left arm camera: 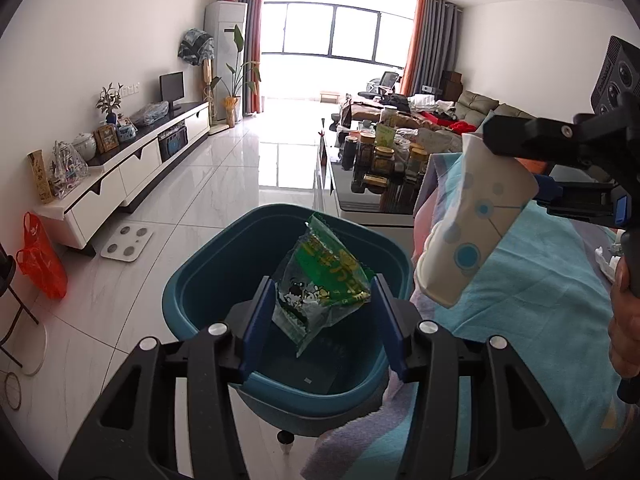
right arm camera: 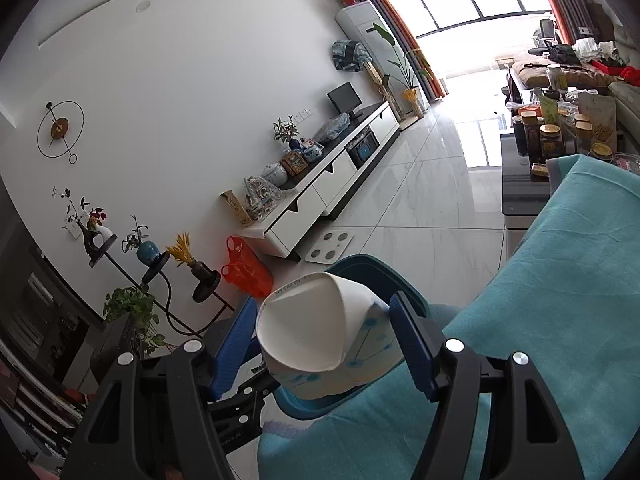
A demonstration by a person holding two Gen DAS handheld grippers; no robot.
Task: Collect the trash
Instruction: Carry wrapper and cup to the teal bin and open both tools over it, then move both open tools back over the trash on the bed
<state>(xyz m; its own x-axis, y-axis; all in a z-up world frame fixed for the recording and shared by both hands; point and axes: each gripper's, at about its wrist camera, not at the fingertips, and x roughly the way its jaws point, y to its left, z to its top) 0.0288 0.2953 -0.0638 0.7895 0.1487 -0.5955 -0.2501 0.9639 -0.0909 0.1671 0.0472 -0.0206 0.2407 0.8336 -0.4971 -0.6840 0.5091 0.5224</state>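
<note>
- The landmark is the teal bin point(left arm camera: 208, 280), standing on the tiled floor just beside the edge of a surface draped in a teal blanket point(left arm camera: 540, 280).
- The left gripper point(left arm camera: 324, 312) pinches a green snack wrapper point(left arm camera: 320, 284) between its two blue fingers point(left arm camera: 260, 320); the pads press on the wrapper's crumpled sides, and the packet hangs tilted, its long axis running from upper right to lower left in the left wrist view.
- The wrapper sits directly above the bin's open mouth, inside the outline of the rim, so the drop line appears to fall into the bin.
- The right gripper point(right arm camera: 324, 340) holds a squashed white paper cup point(right arm camera: 320, 332) with blue dots; its jaws stand fairly wide but are closed on the cup's flattened walls.
- In the left wrist view the cup point(left arm camera: 468, 232) hangs to the right of the bin, over the blanket's edge rather than over the opening, its long axis slanting down toward the bin.
- The left hand is therefore the nearer to release: its load seems already in place, while the cup probably needs carrying sideways toward the bin.
- A person's hand point(left arm camera: 624, 320) grips the right gripper's handle at the frame edge.
- The bin's floor shows no other rubbish that can be made out.
</note>
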